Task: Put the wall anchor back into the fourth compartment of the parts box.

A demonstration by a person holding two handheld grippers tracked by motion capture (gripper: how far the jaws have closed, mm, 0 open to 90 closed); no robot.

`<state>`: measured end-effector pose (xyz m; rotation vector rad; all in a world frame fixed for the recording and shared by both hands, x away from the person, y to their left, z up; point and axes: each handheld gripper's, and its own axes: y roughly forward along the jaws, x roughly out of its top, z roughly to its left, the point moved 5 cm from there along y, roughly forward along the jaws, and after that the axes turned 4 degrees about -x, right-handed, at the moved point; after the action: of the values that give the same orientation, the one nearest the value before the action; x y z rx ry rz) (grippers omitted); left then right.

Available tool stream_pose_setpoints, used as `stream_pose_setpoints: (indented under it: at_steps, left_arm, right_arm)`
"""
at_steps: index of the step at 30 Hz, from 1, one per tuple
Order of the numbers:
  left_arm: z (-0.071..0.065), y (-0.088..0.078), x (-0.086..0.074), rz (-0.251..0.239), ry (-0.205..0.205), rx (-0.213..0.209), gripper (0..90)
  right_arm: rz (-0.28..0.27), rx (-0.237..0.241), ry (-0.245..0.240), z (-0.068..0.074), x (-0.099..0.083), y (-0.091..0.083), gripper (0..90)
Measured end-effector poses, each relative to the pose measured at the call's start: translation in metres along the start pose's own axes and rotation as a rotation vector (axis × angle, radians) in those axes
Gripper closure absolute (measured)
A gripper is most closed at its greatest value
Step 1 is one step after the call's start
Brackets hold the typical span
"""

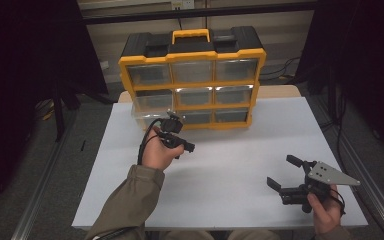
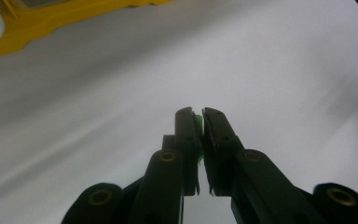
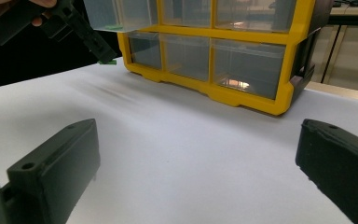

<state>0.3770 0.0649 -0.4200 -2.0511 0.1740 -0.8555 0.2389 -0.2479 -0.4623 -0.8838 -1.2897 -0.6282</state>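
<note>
Green, small and thin, a piece sits pinched between the nearly closed fingers of the left gripper, held above the white table just in front of the yellow drawer cabinet. One clear drawer at the cabinet's lower left stands pulled out, close behind that gripper. Farther right, well apart from the cabinet, the right gripper hovers near the table's front edge, fingers spread wide and holding nothing.

No legible text, label, brand, number or sign on any surface in these views.
</note>
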Motion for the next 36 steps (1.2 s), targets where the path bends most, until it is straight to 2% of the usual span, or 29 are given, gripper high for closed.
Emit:
stream_pose_setpoints:
  at_steps: [13, 14, 16, 17, 29, 36]
  left_arm:
    - [-0.004, -0.015, 0.014, -0.001, 0.0, 0.005, 85.1]
    - [-0.004, -0.016, 0.015, -0.004, -0.012, 0.0, 85.1]
    - [-0.003, -0.018, 0.016, -0.002, -0.004, 0.001, 85.1]
    - [-0.004, -0.018, 0.017, -0.001, -0.013, 0.005, 85.1]
    - [-0.006, -0.034, 0.031, -0.005, -0.004, 0.018, 85.1]
    - [-0.006, -0.04, 0.037, -0.004, -0.017, 0.012, 85.1]
  right_arm:
    - [0.002, 0.001, 0.005, 0.0, 0.0, 0.0, 0.0]
    - [0.002, 0.004, 0.005, 0.0, 0.0, 0.0, 0.0]
    - [0.003, 0.003, 0.003, 0.0, 0.0, 0.0, 0.0]
    - [0.0, 0.004, -0.001, 0.0, 0.0, 0.0, 0.0]
    - [0.002, 0.005, 0.006, 0.0, 0.0, 0.0, 0.0]
    - [-0.001, 0.004, 0.002, 0.0, 0.0, 0.0, 0.0]
